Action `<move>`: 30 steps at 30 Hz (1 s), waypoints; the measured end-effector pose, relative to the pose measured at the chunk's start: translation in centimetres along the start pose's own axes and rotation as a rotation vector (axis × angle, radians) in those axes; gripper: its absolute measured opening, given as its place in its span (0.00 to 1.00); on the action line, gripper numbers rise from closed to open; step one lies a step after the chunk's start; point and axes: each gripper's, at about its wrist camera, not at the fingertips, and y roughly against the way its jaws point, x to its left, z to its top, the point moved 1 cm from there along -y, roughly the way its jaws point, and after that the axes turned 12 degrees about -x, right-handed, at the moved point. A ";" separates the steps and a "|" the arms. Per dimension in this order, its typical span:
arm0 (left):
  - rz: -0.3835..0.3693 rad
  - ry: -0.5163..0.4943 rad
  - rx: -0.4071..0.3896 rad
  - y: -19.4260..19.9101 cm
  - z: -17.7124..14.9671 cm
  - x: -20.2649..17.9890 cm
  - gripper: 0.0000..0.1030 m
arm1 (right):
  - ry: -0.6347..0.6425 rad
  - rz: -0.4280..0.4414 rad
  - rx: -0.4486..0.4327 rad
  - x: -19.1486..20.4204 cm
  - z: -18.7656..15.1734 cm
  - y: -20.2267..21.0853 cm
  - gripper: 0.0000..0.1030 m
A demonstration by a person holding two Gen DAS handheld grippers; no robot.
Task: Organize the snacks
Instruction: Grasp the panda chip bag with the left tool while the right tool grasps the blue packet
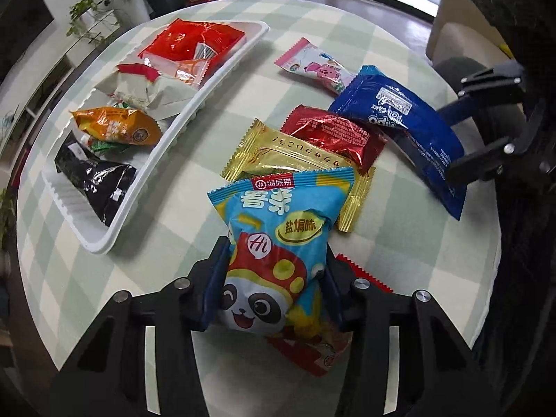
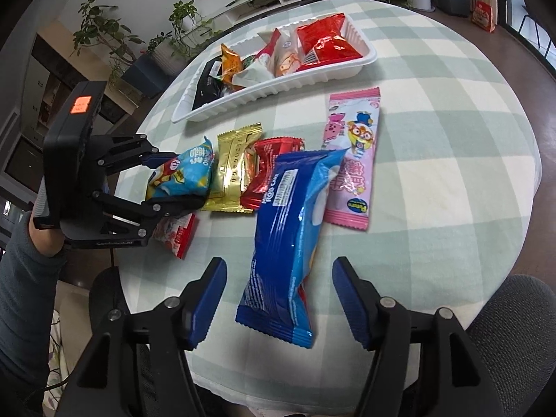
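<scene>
Red packet (image 1: 312,354) half hidden under panda packet (image 1: 274,243)

The light blue panda packet (image 1: 274,253) sits puffed and pinched between the left gripper's (image 1: 274,278) fingers. Ahead of it lie a gold packet (image 1: 292,160) and a red foil packet (image 1: 333,135), overlapping. The dark blue packet (image 2: 288,239) lies lengthwise between the right gripper's (image 2: 278,299) spread fingers, untouched.

Six snack packets lie outside the tray: a light-blue panda packet (image 1: 274,243), a gold one (image 1: 288,160), a red foil one (image 1: 333,135), a dark-blue one (image 2: 292,222), a pink one (image 2: 354,160), and a red-white one (image 2: 177,236). One white tray (image 2: 278,87) holds at least five more.
</scene>
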 end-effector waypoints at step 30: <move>0.050 0.523 -0.369 7.6 -4.6 -0.6 0.44 | 0.080 0.013 -0.094 1.2 0.1 1.3 0.29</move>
